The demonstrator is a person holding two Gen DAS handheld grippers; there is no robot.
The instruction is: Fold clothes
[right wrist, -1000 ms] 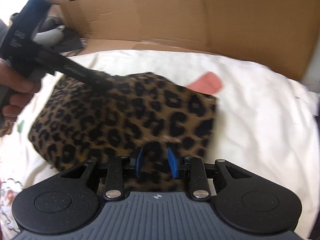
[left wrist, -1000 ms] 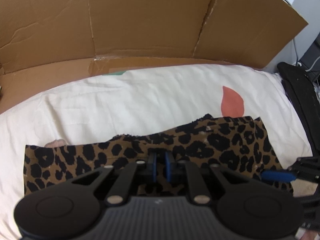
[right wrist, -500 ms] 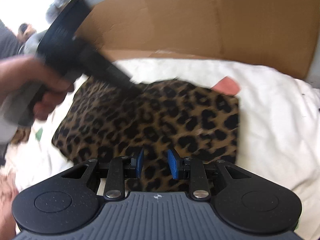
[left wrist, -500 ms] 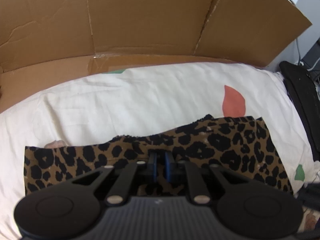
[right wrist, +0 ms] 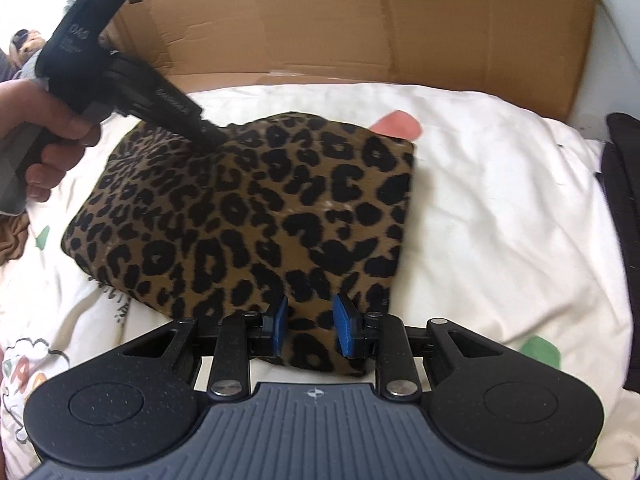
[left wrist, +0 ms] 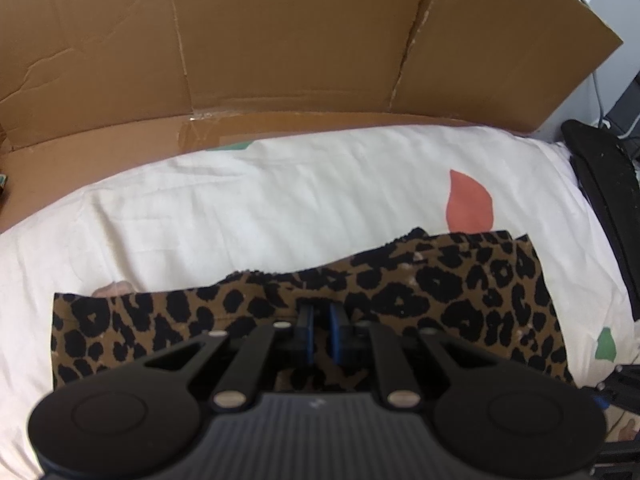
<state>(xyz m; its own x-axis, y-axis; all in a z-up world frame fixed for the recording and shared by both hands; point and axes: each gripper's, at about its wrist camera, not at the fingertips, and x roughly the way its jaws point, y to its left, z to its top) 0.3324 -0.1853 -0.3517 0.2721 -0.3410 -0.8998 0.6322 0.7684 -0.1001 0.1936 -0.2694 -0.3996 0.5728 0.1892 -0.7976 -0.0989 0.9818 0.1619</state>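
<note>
Left gripper (left wrist: 319,330), held in my left hand (right wrist: 52,136), has its blue pads drawn close together on a fold of the leopard-print garment (right wrist: 256,216); only a thin slit shows between them, with cloth pinched in it at the garment's far edge. Right gripper (right wrist: 310,326) stands with its two blue pads clearly parted above the near edge of the same garment, nothing clamped between them. From the right wrist view, my left tool reaches in from the upper left and its tip meets the cloth at the far-left corner. Garment lies folded into a rough rectangle on a cream sheet (left wrist: 280,200) printed with a coral shape (left wrist: 469,204) and small green shapes (left wrist: 606,344); the coral shape sits just beyond the garment's far right corner. Behind the sheet stands a brown cardboard wall (left wrist: 300,40), creased and taped. Dark object (left wrist: 608,184) borders the sheet on the right; what it is I cannot tell.
</note>
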